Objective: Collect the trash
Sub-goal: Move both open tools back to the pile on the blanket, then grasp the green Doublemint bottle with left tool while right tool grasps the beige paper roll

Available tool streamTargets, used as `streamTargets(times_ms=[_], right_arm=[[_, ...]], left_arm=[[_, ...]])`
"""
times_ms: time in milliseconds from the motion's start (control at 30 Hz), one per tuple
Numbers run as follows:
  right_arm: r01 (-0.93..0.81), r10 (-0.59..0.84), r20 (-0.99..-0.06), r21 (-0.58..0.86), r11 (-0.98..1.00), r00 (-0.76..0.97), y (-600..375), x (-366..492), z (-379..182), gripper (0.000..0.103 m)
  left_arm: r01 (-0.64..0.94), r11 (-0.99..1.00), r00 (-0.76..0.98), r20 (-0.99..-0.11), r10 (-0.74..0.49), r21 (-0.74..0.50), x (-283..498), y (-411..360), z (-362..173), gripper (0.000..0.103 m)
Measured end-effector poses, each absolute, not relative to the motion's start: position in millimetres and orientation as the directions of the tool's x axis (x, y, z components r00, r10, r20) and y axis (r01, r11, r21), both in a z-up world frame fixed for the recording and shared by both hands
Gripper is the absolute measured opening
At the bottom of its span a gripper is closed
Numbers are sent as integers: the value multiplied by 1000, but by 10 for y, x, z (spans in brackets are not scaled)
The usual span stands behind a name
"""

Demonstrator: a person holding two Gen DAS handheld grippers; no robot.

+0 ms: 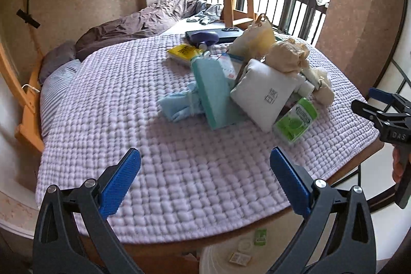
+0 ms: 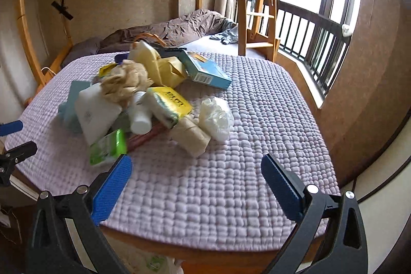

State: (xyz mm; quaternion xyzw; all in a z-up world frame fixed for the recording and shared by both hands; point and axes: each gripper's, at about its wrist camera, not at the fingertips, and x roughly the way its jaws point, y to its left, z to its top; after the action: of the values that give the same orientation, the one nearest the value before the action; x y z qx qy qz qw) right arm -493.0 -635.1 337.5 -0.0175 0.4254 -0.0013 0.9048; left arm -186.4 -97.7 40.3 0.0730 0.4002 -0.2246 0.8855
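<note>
Both hand-held grippers wide and empty over the bed, trash heap ahead of me.

From the left, my left hand-held gripper [image 1: 205, 179] hangs with its jaws spread wide above the lilac quilt [image 1: 128, 120], holding nothing. The trash is piled mid-bed: a pale blue cloth bundle [image 1: 179, 104], a teal box [image 1: 214, 91] and a white pouch [image 1: 264, 94] leaning against each other, then a green plastic pack [image 1: 295, 120] nearest the edge. I judge all of it light; the pack looks stiff and slick, so I would pinch it across its short sides. Crumpled brown paper [image 1: 285, 55] on top should crush easily. My right hand-held gripper [image 2: 196, 177] is equally wide and empty, near a soft clear plastic wad [image 2: 217, 117].
</note>
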Motion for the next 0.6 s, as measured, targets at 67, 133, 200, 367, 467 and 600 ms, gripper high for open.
streamTargets(times_ms=[67, 133, 200, 367, 467, 600], right_arm=[[-21, -1, -775, -19, 1000, 632, -6373, -4852, 3340, 99], [-29, 7, -781, -15, 999, 625, -6389, -4790, 3297, 99], [-32, 15, -792, -6, 999, 610, -6411, -4701, 3239, 99], [-10, 54, -822, 59, 998, 567, -6437, -4534, 3079, 98], [22, 94, -831, 126, 992, 549, -6465, -4470, 2996, 90], [41, 129, -833, 179, 983, 538, -6487, -4396, 2919, 83]], left_arm=[[487, 871, 566, -738, -368, -60, -1867, -1044, 412, 101], [525, 849, 548, -740, -390, -59, -1891, -1168, 404, 101], [557, 828, 522, -749, -408, -63, -1901, -1294, 379, 101], [581, 802, 455, -763, -459, -136, -1890, -1551, 300, 97], [569, 798, 409, -773, -485, -200, -1831, -1670, 220, 83], [540, 792, 350, -780, -519, -285, -1734, -1738, 117, 75]])
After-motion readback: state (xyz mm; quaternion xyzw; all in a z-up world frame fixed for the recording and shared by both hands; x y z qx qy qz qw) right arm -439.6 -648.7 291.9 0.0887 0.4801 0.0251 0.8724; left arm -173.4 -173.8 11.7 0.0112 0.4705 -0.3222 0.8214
